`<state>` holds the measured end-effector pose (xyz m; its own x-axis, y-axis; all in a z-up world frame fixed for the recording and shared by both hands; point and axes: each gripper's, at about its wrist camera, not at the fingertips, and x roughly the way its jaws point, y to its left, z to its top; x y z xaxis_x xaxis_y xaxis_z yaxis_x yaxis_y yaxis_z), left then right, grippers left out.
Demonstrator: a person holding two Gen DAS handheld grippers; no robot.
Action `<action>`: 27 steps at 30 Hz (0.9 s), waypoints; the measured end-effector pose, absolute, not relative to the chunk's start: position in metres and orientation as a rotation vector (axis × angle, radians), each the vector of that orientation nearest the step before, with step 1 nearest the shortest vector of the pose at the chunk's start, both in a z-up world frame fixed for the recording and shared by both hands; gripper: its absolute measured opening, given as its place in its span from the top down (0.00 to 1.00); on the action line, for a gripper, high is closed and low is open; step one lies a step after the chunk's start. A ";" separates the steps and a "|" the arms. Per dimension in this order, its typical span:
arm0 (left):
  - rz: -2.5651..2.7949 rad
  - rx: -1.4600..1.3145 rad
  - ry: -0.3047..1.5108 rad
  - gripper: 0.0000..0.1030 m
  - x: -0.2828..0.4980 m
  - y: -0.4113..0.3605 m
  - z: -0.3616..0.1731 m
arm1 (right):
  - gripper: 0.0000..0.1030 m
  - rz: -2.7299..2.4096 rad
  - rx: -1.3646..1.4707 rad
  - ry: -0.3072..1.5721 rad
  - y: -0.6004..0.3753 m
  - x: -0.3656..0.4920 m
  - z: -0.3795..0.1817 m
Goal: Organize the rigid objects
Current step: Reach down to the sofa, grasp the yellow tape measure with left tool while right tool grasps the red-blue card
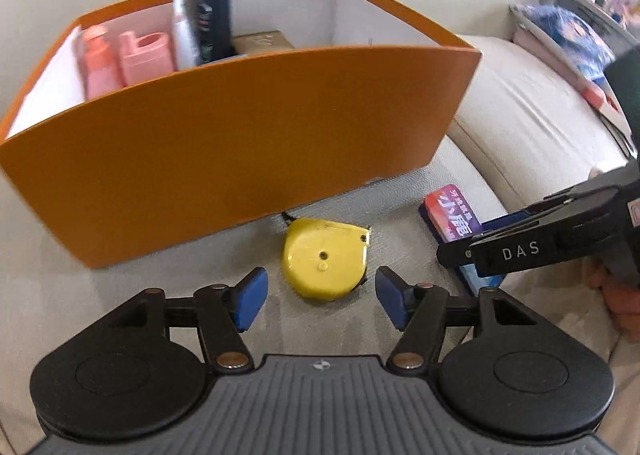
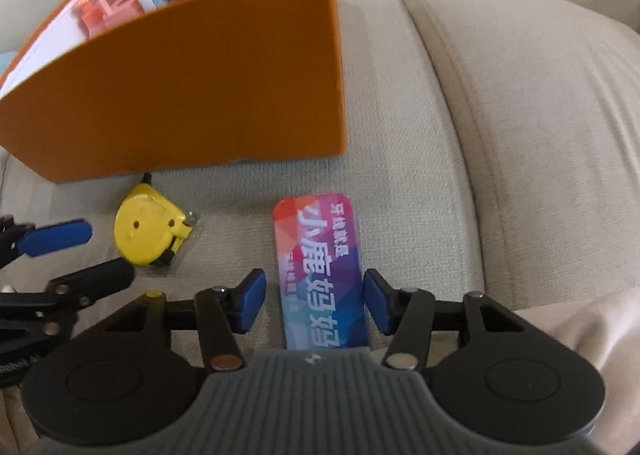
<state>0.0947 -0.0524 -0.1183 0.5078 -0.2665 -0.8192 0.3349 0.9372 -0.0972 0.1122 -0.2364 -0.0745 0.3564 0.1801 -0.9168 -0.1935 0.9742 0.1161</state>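
Observation:
A yellow tape measure (image 1: pixel 325 260) lies on the beige sofa seat in front of an orange box (image 1: pixel 248 135). My left gripper (image 1: pixel 322 301) is open, its blue pads on either side of the tape measure's near edge. A colourful flat box with Chinese print (image 2: pixel 322 271) lies to the right of the tape measure (image 2: pixel 150 231). My right gripper (image 2: pixel 316 301) is open, its pads straddling the flat box; the right pad looks close to or touching its edge. The flat box (image 1: pixel 452 217) is partly hidden by the right gripper in the left wrist view.
The orange box (image 2: pixel 192 87) holds pink bottles (image 1: pixel 124 59), a black bottle (image 1: pixel 214 7), a white pouch and a brown box (image 1: pixel 262 41). Sofa cushions (image 2: pixel 520 95) rise to the right. Magazines and a blue bag (image 1: pixel 560 35) lie at the far right.

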 end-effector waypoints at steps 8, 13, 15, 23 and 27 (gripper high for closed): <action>-0.371 0.168 0.978 0.27 0.104 -0.066 -0.133 | 0.55 0.279 0.093 1.179 -0.246 0.116 -0.079; -0.388 0.189 0.955 0.31 0.109 -0.069 -0.137 | 0.55 0.280 0.099 1.185 -0.246 0.117 -0.082; -0.401 0.190 0.947 0.36 0.109 -0.068 -0.139 | 0.55 0.281 0.107 1.185 -0.246 0.118 -0.083; -0.422 0.183 0.924 0.41 0.106 -0.064 -0.139 | 0.55 0.270 0.101 1.192 -0.244 0.120 -0.090; -0.421 0.141 0.926 0.41 0.103 -0.056 -0.134 | 0.55 0.269 0.101 1.189 -0.246 0.118 -0.090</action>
